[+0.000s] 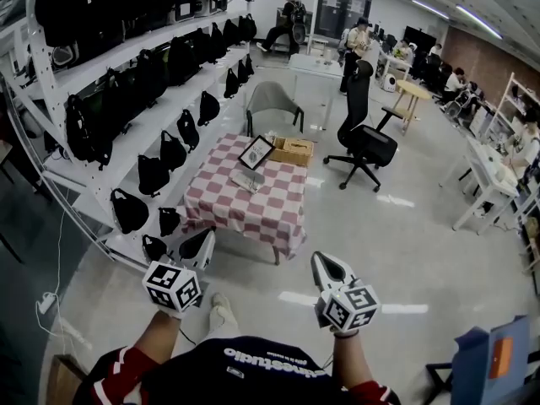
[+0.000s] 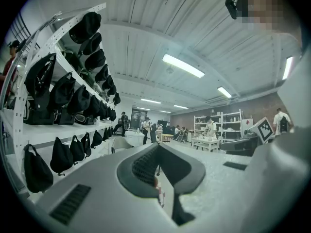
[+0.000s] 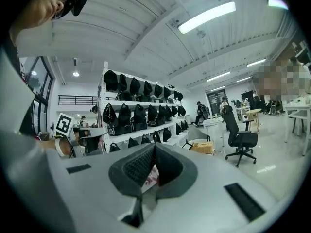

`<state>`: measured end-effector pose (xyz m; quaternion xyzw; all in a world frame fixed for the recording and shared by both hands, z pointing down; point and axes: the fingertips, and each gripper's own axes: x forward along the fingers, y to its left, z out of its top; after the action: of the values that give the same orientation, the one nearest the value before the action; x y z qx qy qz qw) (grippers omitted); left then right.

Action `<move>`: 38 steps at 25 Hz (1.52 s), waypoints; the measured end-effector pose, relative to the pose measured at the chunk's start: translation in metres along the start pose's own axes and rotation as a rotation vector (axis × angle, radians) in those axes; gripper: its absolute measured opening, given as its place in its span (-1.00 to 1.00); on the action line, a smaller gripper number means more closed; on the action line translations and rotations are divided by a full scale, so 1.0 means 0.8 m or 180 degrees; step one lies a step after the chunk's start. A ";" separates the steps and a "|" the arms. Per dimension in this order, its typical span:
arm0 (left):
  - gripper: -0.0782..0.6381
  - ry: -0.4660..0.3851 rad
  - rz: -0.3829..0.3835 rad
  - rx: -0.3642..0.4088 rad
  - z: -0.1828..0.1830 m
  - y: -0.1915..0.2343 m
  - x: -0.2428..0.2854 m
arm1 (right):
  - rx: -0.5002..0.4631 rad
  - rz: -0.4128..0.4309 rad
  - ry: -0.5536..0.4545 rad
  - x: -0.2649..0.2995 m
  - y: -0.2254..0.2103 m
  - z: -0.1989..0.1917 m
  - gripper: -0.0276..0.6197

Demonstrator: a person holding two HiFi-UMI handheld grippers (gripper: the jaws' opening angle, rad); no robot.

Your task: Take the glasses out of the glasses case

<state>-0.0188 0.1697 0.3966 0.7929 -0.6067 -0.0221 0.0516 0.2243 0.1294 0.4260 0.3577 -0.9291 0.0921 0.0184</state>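
Pink-checked table (image 1: 283,213) stood well ahead, and the task was not yet under way. Left gripper (image 1: 202,243) and right gripper (image 1: 326,265) hung near the body, both jaws pressed together on nothing. Next up: walk in and reach. The case (image 1: 244,180) was probably that pale shape on the table, too small to be sure. Glasses unseen.
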 end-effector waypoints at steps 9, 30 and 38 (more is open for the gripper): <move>-0.77 0.0073 -0.0001 -0.0028 -0.009 0.002 0.011 | 0.0046 0.0043 0.0036 0.004 -0.005 -0.006 -0.90; -0.77 0.0063 0.0027 -0.0219 -0.016 0.054 0.059 | 0.0116 0.0005 0.0148 0.063 -0.038 -0.007 -0.91; -0.77 0.0033 0.0116 -0.0298 -0.007 0.100 0.097 | -0.0035 -0.0052 0.0281 0.124 -0.062 0.013 -0.90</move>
<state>-0.0745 0.0748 0.4133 0.7786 -0.6190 -0.0454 0.0922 0.1841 0.0261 0.4332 0.3607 -0.9250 0.1024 0.0620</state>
